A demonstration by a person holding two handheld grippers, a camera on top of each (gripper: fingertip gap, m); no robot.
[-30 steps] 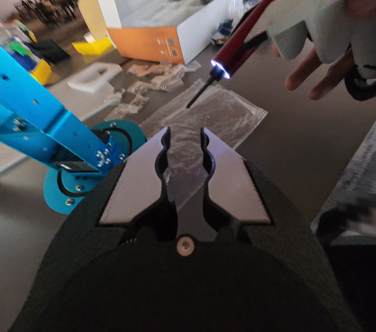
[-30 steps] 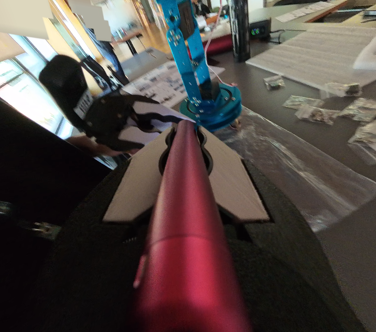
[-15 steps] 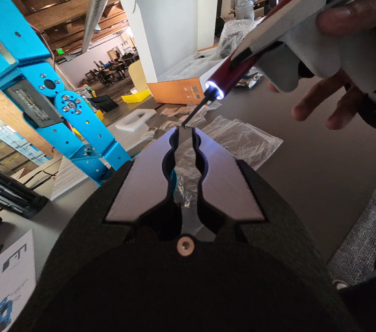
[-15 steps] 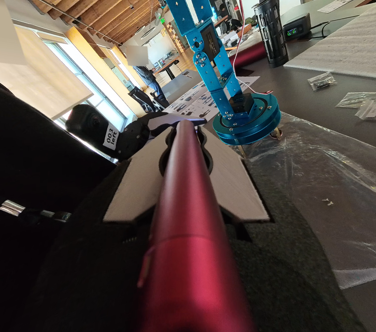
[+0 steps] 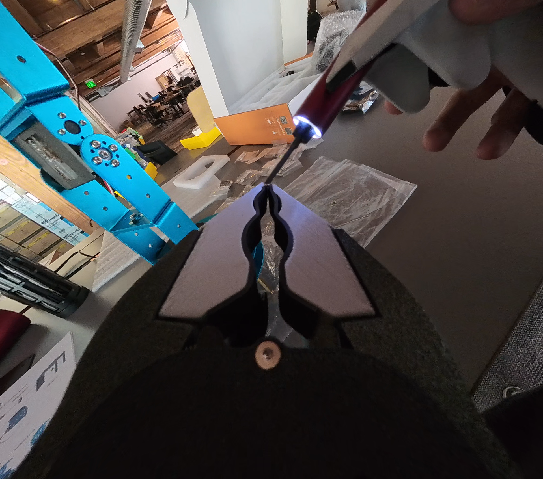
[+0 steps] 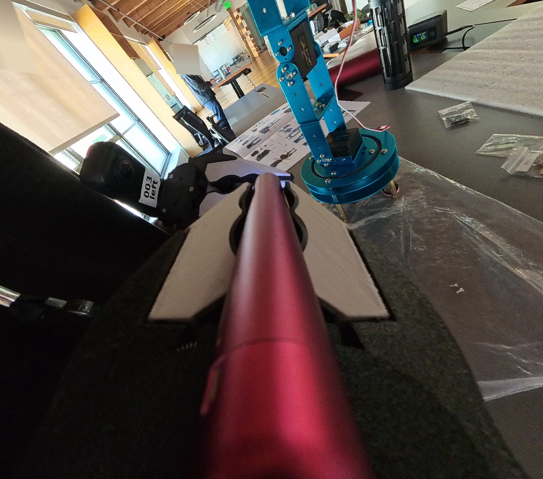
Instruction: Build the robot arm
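The right tool [image 6: 269, 186] is clamped around a slim red electric screwdriver [image 6: 264, 332], its barrel running straight out between the two fingers, a white light ring glowing at its nose and a thin dark bit slanting down. That bit tip meets the very tip of the left tool [image 5: 268, 186], whose fingertips are pinched nearly together; what they pinch is too small to tell. Just beside them stands the blue metal robot arm [image 6: 296, 62] on its round base, over a clear plastic sheet [image 5: 349, 194] on the bench [image 5: 440, 244].
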